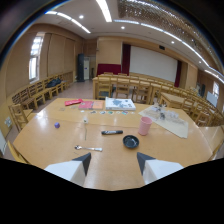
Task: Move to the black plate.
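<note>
A wide-angle view looks forward along a hand-held gripper (113, 161) over a large wooden surface (55, 137) in a meeting room. The two fingers (84, 161) stand apart with nothing between them, their dark tips raised above the bare wood. The black plate (131, 141), small and round, lies on the surface just beyond the fingers, at about one o'clock from the gap between them and a little ahead of the right finger's tip, not touching it. A pink cup (145, 125) stands upright just past the plate, at about one o'clock from it. A black marker (112, 132) lies flat at about eleven o'clock from the plate. A metal spoon (88, 148) lies at nine o'clock from the plate, ahead of the left finger. Farther off are a small purple ball (57, 125), a book (119, 103), red and pink papers (86, 105), and crumpled clear plastic (167, 115). Rows of wooden chairs (131, 89) and a white screen (151, 63) fill the far room.
</note>
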Motion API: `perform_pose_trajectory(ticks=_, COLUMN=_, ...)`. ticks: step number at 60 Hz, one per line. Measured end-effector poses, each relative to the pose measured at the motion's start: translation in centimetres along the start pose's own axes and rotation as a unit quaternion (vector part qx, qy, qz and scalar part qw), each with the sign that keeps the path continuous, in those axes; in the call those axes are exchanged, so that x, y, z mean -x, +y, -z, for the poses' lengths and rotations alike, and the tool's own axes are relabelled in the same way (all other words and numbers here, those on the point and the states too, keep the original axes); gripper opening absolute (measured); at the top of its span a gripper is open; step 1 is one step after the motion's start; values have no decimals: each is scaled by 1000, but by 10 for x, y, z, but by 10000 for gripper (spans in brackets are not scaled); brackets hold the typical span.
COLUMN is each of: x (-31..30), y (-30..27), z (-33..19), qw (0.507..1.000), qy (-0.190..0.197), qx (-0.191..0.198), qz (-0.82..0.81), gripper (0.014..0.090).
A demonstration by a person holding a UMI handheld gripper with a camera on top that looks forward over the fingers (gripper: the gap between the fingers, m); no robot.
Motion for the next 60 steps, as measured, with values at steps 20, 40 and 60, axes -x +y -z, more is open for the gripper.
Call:
perform_pose_trajectory(ticks=20, x=-12, y=46, z=9, qw=999, qy=25, qx=26, qz=0, gripper=866)
perform_pose_trajectory(ticks=40, x=-75, y=64, z=-69, qw=998, qy=37, qx=48, qz=2, gripper=867)
perform_pose_trajectory(ticks=60, x=-94, y=60, z=-202, qw=997, qy=-2, qx=82, qz=-14, gripper=866)
